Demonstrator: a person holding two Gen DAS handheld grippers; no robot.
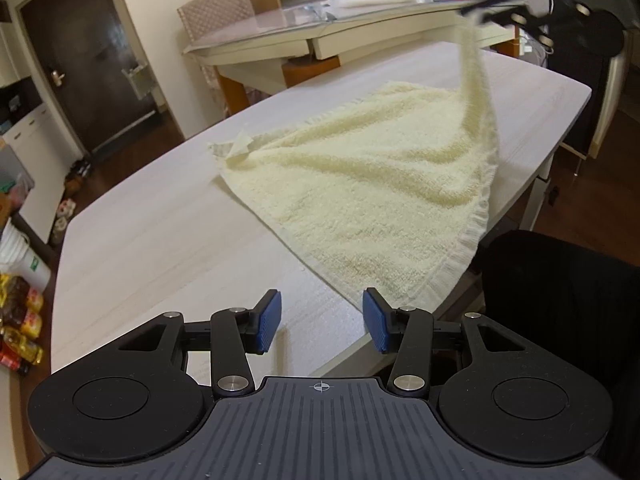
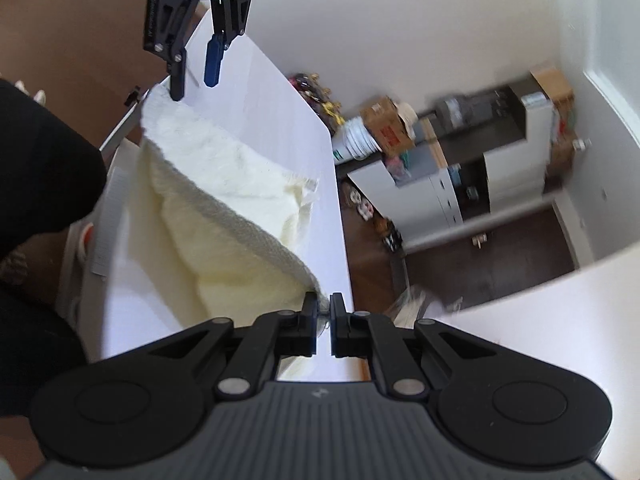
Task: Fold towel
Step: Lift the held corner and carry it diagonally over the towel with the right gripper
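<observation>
A cream yellow towel [image 1: 360, 184] lies on the white table [image 1: 168, 232], with one corner pulled up into the air toward the upper right. My right gripper [image 1: 486, 12] is shut on that raised corner; in the right wrist view the gripper [image 2: 325, 312] pinches the towel [image 2: 224, 216], which hangs down to the table. My left gripper [image 1: 322, 322] is open and empty, just above the table in front of the towel's near corner. It also shows in the right wrist view [image 2: 195, 80], over the towel's far end.
A black chair back [image 1: 560, 312] stands at the table's right edge. A cluttered desk [image 1: 360, 12] with a toaster oven stands behind the table. Bottles and buckets [image 1: 20, 280] sit on the floor at the left. A dark door [image 1: 76, 52] is at the far left.
</observation>
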